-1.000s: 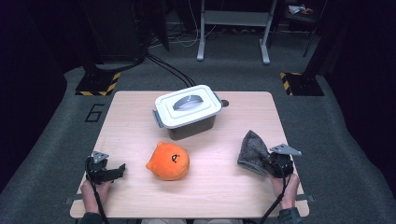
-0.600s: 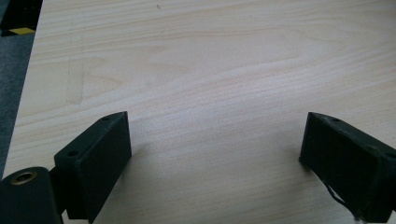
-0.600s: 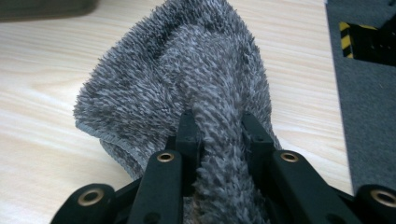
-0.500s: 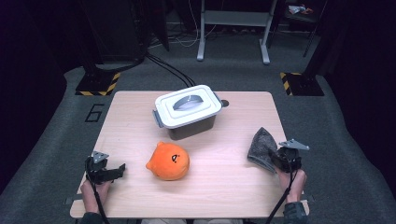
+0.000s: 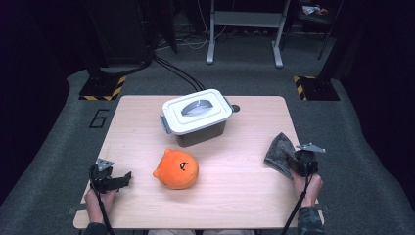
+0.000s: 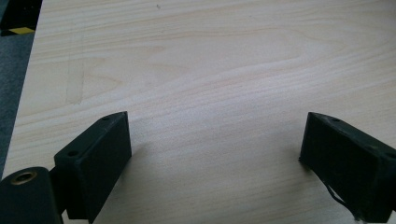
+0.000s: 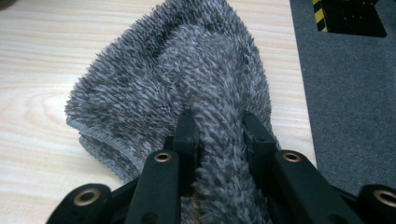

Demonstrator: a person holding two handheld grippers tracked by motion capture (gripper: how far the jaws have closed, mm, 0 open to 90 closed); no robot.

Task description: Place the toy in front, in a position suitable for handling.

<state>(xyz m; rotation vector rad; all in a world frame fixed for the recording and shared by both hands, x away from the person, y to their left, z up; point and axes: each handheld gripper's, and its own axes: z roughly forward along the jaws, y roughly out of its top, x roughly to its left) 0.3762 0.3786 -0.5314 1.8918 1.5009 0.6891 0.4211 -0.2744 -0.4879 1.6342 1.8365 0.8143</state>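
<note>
Grey cloth dragged toward table edge, pinched in right gripper; left gripper wide, empty

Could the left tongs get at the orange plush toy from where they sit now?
Probably yes. The left tongs stand open and empty, low at the table's near left corner. The orange plush toy lies just beside them, with only bare wood between. The lidded box sits farther back, out of the way.

One grey shaggy cloth, one orange plush toy, one lidded white-and-grey box, one wooden worktop, two hand-held grippers: left hand-held gripper, right hand-held gripper
</note>
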